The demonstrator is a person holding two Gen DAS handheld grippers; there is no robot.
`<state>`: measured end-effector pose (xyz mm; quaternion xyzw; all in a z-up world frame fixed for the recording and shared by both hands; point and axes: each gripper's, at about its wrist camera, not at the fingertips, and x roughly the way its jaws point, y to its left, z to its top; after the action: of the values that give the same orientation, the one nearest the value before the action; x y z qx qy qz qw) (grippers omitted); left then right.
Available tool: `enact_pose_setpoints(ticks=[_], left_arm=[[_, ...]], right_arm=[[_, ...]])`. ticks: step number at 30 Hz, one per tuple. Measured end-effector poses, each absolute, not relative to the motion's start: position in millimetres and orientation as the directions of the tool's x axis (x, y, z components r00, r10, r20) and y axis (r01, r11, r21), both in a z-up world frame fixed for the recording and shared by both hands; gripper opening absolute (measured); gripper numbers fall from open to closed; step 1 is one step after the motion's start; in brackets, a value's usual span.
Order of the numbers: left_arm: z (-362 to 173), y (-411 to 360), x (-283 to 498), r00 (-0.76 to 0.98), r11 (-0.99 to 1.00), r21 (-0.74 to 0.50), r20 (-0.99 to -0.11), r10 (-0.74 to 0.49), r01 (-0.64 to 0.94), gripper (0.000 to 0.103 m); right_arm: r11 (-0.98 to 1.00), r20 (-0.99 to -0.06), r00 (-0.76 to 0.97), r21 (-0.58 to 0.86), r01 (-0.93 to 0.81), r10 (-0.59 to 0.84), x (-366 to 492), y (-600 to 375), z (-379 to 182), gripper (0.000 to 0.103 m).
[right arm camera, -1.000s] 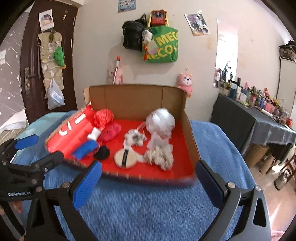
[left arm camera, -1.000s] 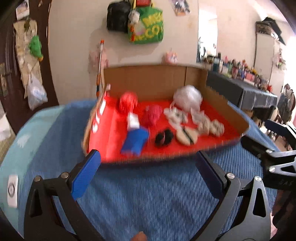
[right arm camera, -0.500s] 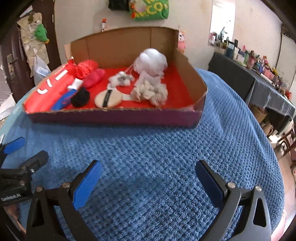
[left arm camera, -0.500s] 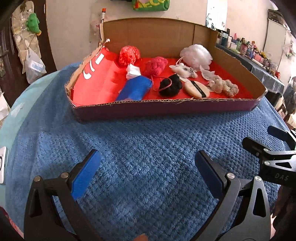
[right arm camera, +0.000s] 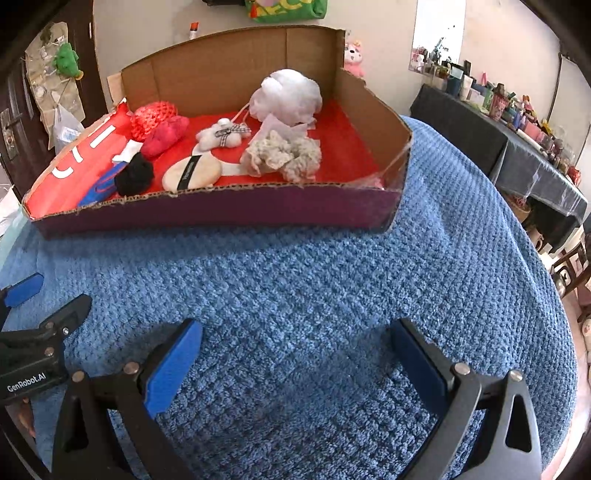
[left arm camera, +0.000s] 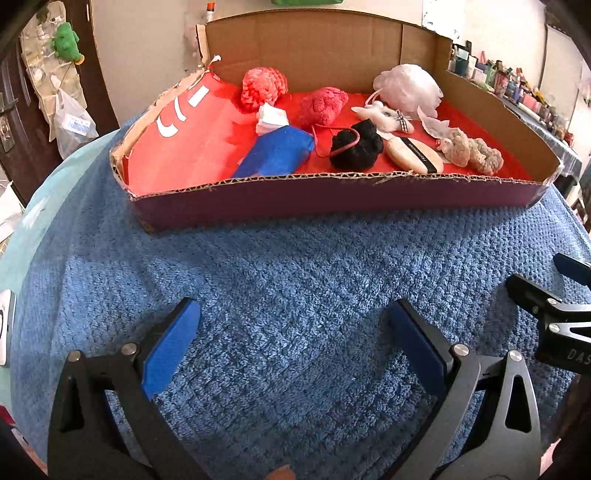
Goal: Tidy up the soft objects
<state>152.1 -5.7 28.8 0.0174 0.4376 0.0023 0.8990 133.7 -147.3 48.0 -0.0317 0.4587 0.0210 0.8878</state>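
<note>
A cardboard box (left arm camera: 332, 201) (right arm camera: 221, 208) with a red floor lies on a blue knitted cloth (left arm camera: 295, 295). In it lie several soft things: a white mesh puff (left arm camera: 408, 90) (right arm camera: 290, 94), a red knit ball (left arm camera: 264, 86), a pink scrunchie (left arm camera: 325, 107), a black scrunchie (left arm camera: 356, 146) (right arm camera: 135, 173), a blue pouch (left arm camera: 277, 155), a beige powder puff (left arm camera: 412, 155) (right arm camera: 192, 171), a small white plush (right arm camera: 223, 134) and a beige fluffy scrunchie (right arm camera: 282, 155). My left gripper (left arm camera: 291, 339) and right gripper (right arm camera: 295, 354) are both open and empty, low over the cloth in front of the box.
A dark door with hanging bags (left arm camera: 62, 74) stands at the left. A dark-clothed table with several bottles (right arm camera: 517, 122) stands at the right. A green bag (right arm camera: 284, 7) hangs on the wall behind the box. A white switch (left arm camera: 3, 328) lies at the left edge.
Both grippers have dropped lower and tilted down toward the cloth, so the box now sits higher and closer in both views. Both stay open.
</note>
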Motion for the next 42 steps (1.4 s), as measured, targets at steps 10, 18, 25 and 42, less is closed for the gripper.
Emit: enact_pose_setpoints(ticks=[10, 18, 25, 42], left_arm=[[27.1, -6.1, 156.8, 0.612, 1.0, 0.021, -0.791, 0.008, 0.013, 0.103], [26.9, -6.7, 155.7, 0.615, 1.0, 0.023, -0.789, 0.01, 0.013, 0.103], [26.9, -6.7, 155.6, 0.615, 1.0, 0.023, -0.789, 0.01, 0.013, 0.103], [26.9, -6.7, 155.7, 0.614, 1.0, 0.02, -0.789, 0.008, 0.014, 0.103]], right_arm=[[0.996, -0.818, 0.575, -0.061, -0.058, -0.017, 136.7, -141.7, 45.4, 0.103], [0.996, -0.813, 0.581, -0.074, -0.053, -0.03, 133.6, -140.0, 45.0, 0.103], [0.996, -0.813, 0.581, -0.072, -0.053, -0.028, 132.7, -140.0, 44.9, 0.103], [0.996, -0.815, 0.578, -0.064, -0.057, -0.02, 133.5, -141.0, 44.6, 0.103]])
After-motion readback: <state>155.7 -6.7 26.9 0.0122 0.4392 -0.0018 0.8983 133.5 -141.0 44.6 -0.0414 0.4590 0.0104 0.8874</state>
